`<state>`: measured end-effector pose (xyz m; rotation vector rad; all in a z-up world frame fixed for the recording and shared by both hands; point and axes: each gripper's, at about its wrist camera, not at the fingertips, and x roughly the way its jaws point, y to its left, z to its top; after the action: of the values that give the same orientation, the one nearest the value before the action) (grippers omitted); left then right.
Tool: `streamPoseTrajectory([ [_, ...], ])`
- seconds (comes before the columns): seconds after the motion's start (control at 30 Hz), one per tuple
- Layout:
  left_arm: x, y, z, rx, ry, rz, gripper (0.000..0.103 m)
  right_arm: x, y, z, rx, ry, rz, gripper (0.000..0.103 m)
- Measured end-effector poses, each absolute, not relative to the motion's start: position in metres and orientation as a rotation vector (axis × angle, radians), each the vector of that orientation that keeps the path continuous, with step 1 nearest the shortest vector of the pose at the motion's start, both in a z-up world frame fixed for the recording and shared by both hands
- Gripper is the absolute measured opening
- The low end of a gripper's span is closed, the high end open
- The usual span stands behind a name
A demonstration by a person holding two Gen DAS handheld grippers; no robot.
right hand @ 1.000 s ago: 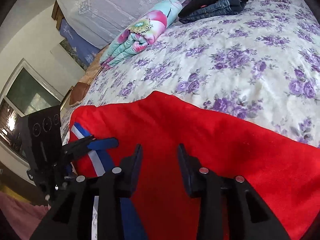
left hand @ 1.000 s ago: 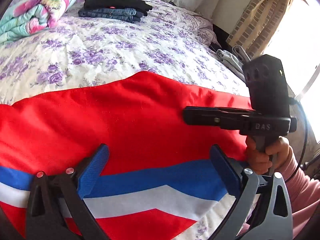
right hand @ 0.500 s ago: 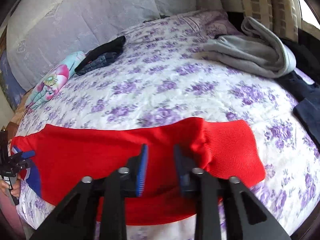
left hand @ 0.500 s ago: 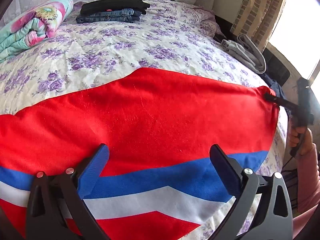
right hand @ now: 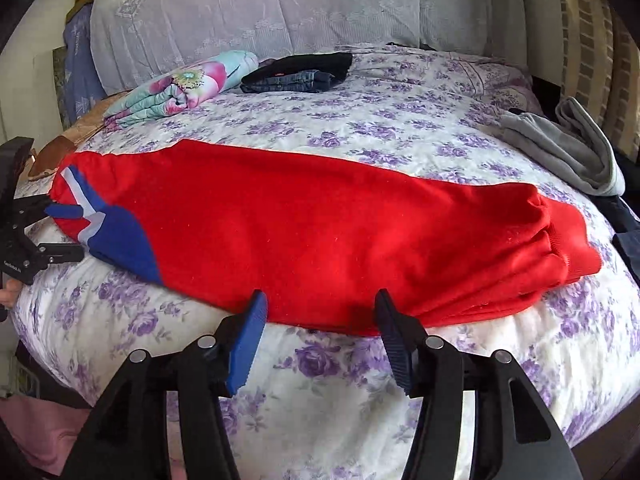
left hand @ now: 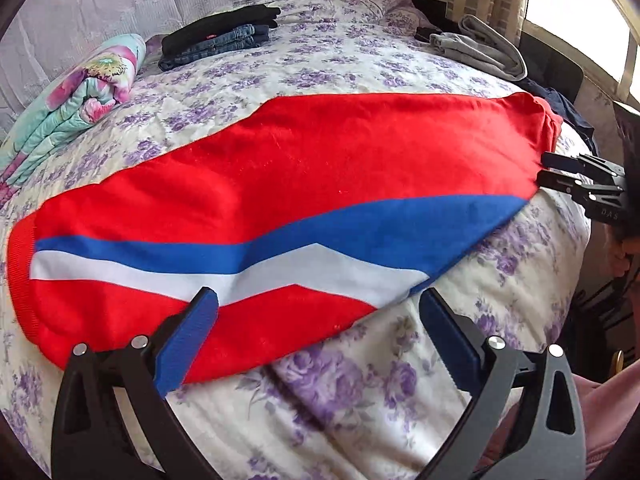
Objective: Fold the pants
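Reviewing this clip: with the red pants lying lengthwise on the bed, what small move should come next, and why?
Probably close the right gripper on the near edge of the red pants. Its jaws, which have just been opening, stand apart with nothing pinched between them. The left gripper is also open, holding nothing.

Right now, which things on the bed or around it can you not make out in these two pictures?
- Dark garment at the bed's right side: right wrist view, cut off by the picture edge; its kind is unclear.
- Red pants: the underside and inner layers are hidden by the top layer, so the fold count is unclear.
- Small mark on the black folded clothes: left wrist view, too small to read.
- Brown thing beyond the bed's left edge: partly hidden.
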<state>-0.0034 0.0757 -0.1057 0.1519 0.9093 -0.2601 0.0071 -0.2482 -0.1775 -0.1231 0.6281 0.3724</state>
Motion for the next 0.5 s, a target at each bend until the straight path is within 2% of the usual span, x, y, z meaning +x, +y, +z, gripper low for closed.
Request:
streamPoseTrajectory([
  [0.1,0.002,0.088,-0.079,0.116,0.83,-0.238,0.098,0.007,-0.226,-0.155,-0.105,0.545,0.426,0.056],
  [0.2,0.02,0.109,-0.073,0.094,0.801,-0.118,0.098,0.014,-0.189,-0.146,-0.098,0.493,0.504,0.056],
  [0.33,0.027,0.149,-0.103,0.028,0.887,-0.029,0.098,0.022,-0.143,-0.172,-0.214,0.587,0.534,0.057],
  [0.4,0.012,0.152,-0.105,0.066,0.854,-0.053,0.098,0.016,-0.142,-0.19,-0.276,0.598,0.529,0.059],
  [0.5,-0.008,0.153,-0.099,0.135,0.837,-0.053,0.098,0.01,-0.155,-0.182,-0.257,0.63,0.543,0.066],
])
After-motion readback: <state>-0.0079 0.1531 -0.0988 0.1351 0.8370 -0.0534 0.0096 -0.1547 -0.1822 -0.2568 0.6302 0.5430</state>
